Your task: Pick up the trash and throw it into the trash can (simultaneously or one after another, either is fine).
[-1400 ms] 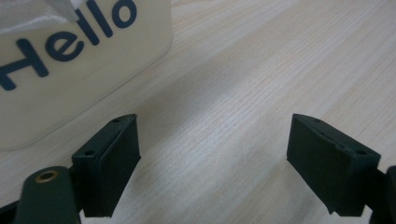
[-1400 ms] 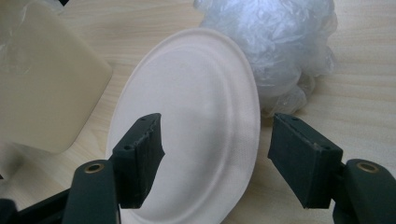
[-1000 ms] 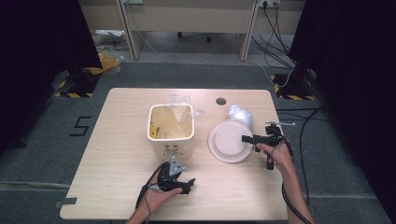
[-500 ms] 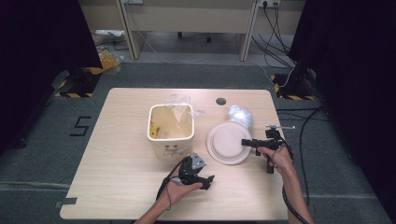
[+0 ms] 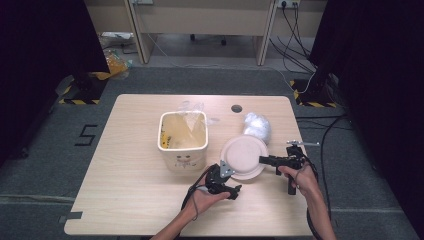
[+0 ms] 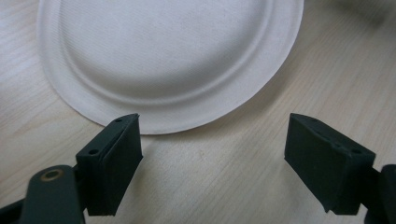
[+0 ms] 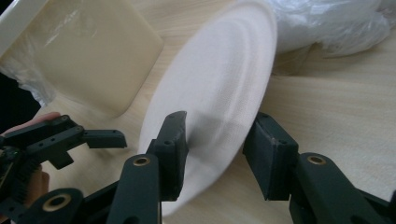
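Right now the paper plate lies upside down on the table, just right of the cream bin and near the crumpled plastic bag. Your right gripper comes at it level from the right — in the right gripper view its fingers straddle the plate's right rim, one over and one under the edge, which looks lifted slightly off the wood. They have just been closing and stand about half shut, with the rim between them; whether the pads already press on it I cannot tell for sure, since the rim blurs at the left pad.

Your left gripper sits at the plate's near edge, fingers wide open and holding nothing — in the left gripper view the rim lies just ahead of the tips, nearer the left finger than the right.

So the right hand is the nearer one; the rim runs crosswise through its gap. A round plate has no long axis, so the edge line is what matters.
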`<state>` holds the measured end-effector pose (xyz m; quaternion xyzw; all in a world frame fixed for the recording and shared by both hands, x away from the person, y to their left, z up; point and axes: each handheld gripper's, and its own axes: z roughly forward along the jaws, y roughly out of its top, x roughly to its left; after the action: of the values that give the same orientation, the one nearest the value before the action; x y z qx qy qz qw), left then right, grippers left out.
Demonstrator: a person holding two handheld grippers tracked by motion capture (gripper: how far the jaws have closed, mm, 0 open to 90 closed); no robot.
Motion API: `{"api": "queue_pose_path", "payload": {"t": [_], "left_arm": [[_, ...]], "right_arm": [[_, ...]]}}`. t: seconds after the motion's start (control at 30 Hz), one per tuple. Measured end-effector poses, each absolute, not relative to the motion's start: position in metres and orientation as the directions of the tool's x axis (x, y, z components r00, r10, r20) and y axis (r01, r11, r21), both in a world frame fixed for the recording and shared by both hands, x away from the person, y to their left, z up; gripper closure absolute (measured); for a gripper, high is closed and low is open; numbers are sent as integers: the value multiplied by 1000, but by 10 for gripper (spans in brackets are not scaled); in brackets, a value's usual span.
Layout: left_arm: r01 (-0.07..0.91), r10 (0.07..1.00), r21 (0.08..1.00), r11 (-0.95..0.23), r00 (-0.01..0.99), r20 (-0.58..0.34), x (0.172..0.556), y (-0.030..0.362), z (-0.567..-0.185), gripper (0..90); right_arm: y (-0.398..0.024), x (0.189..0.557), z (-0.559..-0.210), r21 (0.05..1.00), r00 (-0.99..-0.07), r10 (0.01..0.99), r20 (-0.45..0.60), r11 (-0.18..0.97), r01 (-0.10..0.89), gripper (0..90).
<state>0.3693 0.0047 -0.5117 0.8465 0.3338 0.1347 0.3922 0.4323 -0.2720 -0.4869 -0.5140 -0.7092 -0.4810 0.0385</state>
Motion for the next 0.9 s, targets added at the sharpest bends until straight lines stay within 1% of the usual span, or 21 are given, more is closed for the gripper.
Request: {"api": "queue_pose_path", "payload": {"t": [0.07,0.1,0.27,0.6,0.7,0.9], "left_arm": [[460,672,754,-469,740,-33,370,4,-512,184],[461,670,755,-467,741,-38,370,2,-512,183],[461,669,756,-464,742,-41,370,-2,-512,182],[450,662,763,-464,749,-39,366,-3,-508,182],[442,660,771,-459,751,-38,363,0,-504,181],[428,654,775,-464,756,-26,350,13,-499,178]], "right_arm": [[-272,431,-487,649,-475,688,548,9,761,606],[-271,429,-487,659,-486,680,549,5,752,631],[-268,427,-485,672,-507,651,565,-7,741,672],[-265,422,-476,696,-541,596,594,-43,717,839],[-264,420,-472,701,-553,572,606,-55,712,859],[-264,419,-464,712,-563,565,603,-61,700,868]]}}
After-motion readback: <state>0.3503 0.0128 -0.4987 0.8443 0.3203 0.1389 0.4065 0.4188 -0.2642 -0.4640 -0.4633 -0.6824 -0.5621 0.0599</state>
